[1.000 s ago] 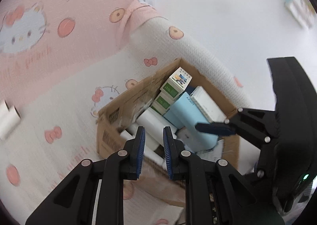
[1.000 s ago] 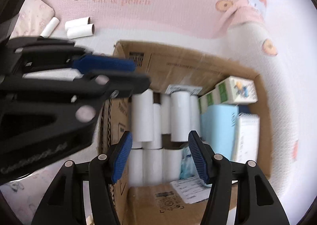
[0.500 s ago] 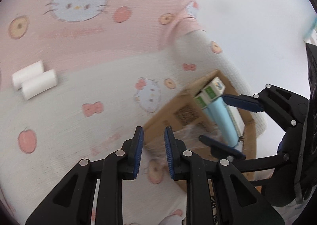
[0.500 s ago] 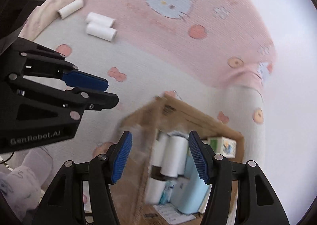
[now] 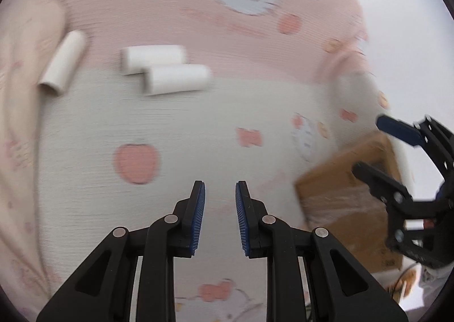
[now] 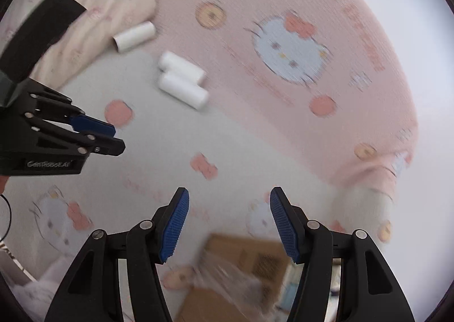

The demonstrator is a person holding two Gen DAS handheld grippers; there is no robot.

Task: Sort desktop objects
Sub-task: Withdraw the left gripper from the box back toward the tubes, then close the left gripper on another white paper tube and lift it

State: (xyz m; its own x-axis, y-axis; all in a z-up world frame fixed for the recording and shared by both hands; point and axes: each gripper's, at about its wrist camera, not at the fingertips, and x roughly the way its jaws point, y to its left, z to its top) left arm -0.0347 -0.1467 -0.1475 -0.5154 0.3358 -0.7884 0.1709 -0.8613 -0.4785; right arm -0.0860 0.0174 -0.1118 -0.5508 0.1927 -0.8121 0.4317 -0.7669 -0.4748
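Below right claw point(image 6: 228, 225), cardboard box point(image 6: 241, 273) blurred, cut off; contents unreadable.

Two wrist fisheyes, both tilted down at a patterned bedspread.

From the left wrist we look along our fingers point(image 5: 198, 217) at the pink and white bedspread point(image 5: 198, 129), fairly close; from the right wrist we face the same cloth from further right. Both views share the pair of white tubes point(image 5: 167, 69) point(image 6: 183, 80), the single tube point(image 5: 62, 62) point(image 6: 133, 37), the cardboard box point(image 5: 340, 197) point(image 6: 244, 251), and each other's gripper.
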